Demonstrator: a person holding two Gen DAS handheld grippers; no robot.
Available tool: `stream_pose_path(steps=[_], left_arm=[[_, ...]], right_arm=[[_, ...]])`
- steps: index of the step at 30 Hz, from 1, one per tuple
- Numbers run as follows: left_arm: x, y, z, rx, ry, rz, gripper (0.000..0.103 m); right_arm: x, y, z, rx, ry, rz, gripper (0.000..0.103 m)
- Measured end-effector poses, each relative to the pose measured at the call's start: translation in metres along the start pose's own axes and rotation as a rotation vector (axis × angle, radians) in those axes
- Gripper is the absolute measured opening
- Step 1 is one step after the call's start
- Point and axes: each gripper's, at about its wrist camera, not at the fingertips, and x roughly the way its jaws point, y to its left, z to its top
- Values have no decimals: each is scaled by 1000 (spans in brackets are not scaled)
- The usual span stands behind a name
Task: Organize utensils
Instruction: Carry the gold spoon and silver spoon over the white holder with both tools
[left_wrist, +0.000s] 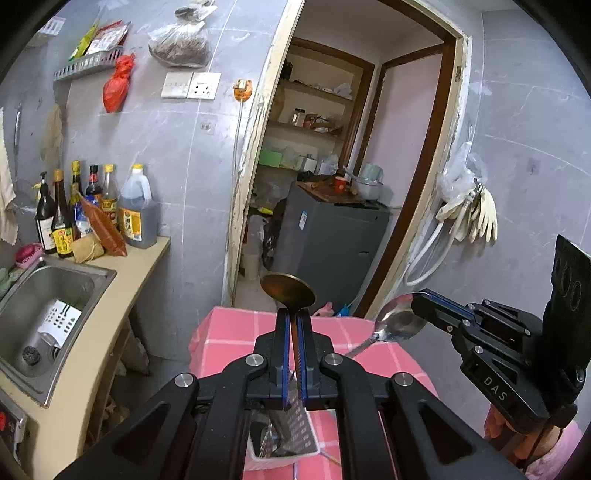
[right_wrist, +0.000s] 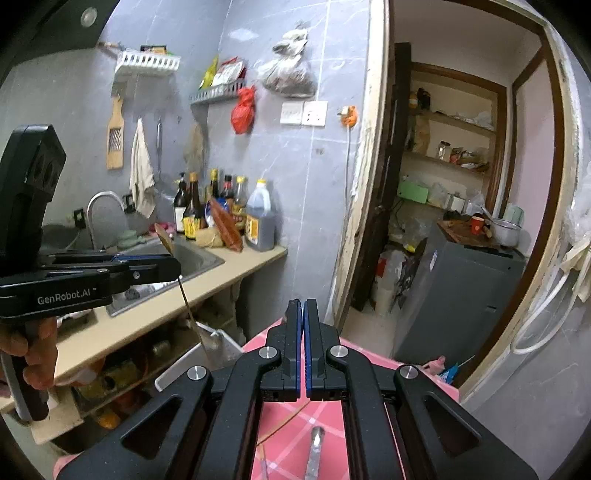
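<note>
Ladle (left_wrist: 289, 291): dark bronze, upright, handle clamped between the left gripper's (left_wrist: 294, 317) fingers, bowl above the tips. Spoon (left_wrist: 399, 320): steel, shiny, bowl pinched at the right gripper's (left_wrist: 419, 302) tips, handle slanting down-left.

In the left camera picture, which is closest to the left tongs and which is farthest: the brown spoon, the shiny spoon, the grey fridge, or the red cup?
1. Brown spoon: clamped in the left tongs, bowl just past the tips.
2. Shiny spoon: to the right, beside the right tongs.
3. Grey fridge: through the doorway, straight ahead.
4. Red cup: on top of the fridge, toward its back.
</note>
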Motion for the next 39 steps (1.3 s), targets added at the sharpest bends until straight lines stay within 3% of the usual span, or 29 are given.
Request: stream_pose_path(steps=[7, 14, 23, 32, 39], left_arm=[[7, 13, -18, -4, 47, -10, 4], [3, 16, -25, 2, 56, -8, 4], [-1, 19, -36, 9, 77, -6, 4], [7, 19, -41, 33, 92, 3, 4], [20, 26, -48, 18, 118, -35, 5]], right_arm=[[10, 13, -10, -30, 65, 5, 2], [-9, 14, -2, -48, 47, -39, 2], [-22, 16, 6, -100, 87, -66, 2], [-9, 37, -7, -190, 193, -25, 2], [24, 44, -23, -118, 246, 61, 2]])
